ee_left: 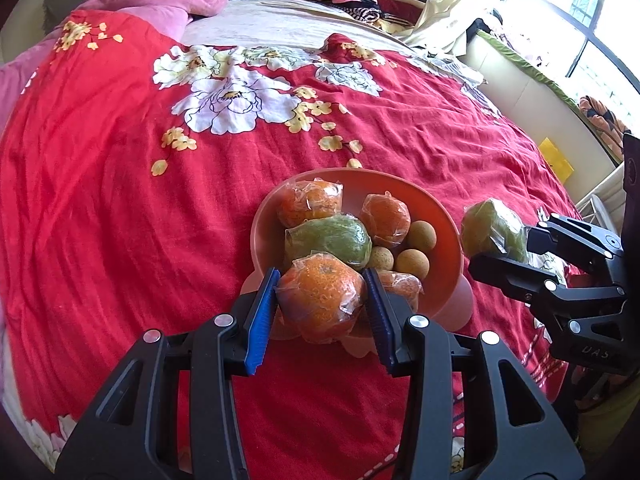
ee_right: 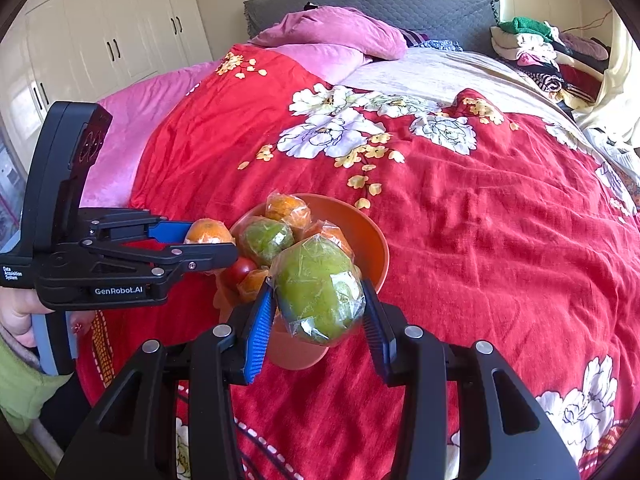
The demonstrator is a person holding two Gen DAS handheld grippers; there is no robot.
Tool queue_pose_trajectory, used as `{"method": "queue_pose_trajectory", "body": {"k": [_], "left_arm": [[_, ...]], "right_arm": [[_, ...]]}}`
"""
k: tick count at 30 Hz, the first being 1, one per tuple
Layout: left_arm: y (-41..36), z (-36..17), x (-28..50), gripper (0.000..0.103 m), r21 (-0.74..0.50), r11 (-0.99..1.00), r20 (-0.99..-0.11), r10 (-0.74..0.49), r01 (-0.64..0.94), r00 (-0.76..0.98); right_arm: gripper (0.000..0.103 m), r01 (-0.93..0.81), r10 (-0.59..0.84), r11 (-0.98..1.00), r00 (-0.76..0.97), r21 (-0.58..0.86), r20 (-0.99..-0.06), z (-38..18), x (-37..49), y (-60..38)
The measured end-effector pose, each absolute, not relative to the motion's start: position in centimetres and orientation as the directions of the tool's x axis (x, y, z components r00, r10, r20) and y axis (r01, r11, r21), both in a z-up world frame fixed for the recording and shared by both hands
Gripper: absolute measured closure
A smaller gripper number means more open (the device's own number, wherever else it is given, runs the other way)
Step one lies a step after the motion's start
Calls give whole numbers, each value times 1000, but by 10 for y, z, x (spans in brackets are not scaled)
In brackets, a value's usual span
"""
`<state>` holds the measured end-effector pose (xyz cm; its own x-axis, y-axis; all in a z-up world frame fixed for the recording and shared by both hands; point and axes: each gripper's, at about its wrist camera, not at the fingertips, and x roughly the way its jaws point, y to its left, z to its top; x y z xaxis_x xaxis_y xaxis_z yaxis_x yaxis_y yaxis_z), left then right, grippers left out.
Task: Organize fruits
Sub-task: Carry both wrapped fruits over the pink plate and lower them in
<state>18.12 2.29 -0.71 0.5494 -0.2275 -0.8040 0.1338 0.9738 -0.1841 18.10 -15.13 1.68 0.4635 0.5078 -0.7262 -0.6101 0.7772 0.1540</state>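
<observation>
Mostly done: bowl on bed already heaped. Your left gripper clamps wrapped orange, right gripper clamps green fruit, both above bowl; still to drop.

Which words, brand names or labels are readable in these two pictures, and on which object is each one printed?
"GenRobot.AI": white letters on the side of the left gripper, seen from the right wrist.
"Data Acquisition System": tiny white print on the same gripper's rear end, barely legible.
"DAS": faint raised letters on the body of the right gripper, seen from the left wrist.
No text is visible on the wrapped fruit or the bowl.
</observation>
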Motion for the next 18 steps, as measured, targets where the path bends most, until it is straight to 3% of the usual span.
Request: {"method": "queue_pose_trajectory", "body": {"k": [18], "left_arm": [[29,-11,191,68,-203,971,-797,-240,127,554]], "right_arm": [[63,-622,488,773,457,126,-743,8,199,-134]]}}
